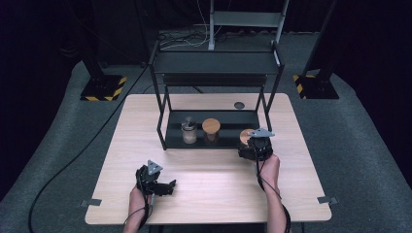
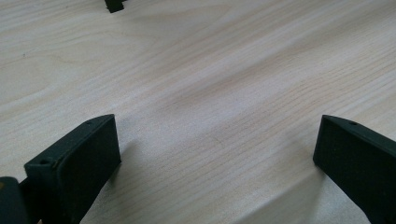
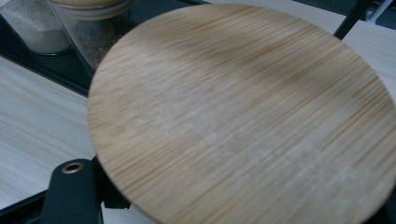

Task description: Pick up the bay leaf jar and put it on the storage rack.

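Wood-lidded jar (image 3: 243,116), unlabelled, gripped in right gripper (image 1: 252,145) jaws; left gripper (image 2: 217,154) jaws open.

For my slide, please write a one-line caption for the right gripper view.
The right tongs grip a jar by its round bamboo lid, beside two other jars on the black shelf.

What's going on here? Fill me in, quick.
A person works two handheld tools at a wooden table. The right claw is shut on a jar with a round bamboo lid at the right end of the black rack's bottom shelf. Two more jars stand on that shelf: a bamboo-lidded jar and a jar of pale powder. The left claw is open and empty, low over bare wood near the front edge.
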### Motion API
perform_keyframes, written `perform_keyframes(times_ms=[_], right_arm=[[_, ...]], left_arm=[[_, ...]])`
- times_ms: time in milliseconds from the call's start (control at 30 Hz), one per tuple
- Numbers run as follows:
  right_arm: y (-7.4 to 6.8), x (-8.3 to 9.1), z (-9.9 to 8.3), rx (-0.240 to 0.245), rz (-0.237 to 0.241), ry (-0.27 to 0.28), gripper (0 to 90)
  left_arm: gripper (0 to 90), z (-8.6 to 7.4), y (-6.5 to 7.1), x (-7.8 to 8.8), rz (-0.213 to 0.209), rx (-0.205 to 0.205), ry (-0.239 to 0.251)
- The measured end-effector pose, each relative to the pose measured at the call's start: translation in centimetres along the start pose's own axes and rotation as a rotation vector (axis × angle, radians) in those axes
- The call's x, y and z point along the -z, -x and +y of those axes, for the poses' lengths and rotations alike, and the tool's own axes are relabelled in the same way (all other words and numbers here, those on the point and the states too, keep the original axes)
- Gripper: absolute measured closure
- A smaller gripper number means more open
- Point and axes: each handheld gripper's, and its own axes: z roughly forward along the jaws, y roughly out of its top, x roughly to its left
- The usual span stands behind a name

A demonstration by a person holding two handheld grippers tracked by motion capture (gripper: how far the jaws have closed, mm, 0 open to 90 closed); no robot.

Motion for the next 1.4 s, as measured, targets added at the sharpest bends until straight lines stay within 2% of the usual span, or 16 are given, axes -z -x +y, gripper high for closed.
perform_keyframes(times_ms=[800,1400], right_arm=[[0.3,-0.8,0.5,-0.007,0.005,-0.008,25.1],[0.2,-1.6,1.5,-0.003,0.006,-0.013,25.1]], left_arm=[[0.1,0.0,0.0,0.0,0.001,0.0,-0.001],[0.1,0.0,0.0,0.0,0.0,-0.001,0.0]])
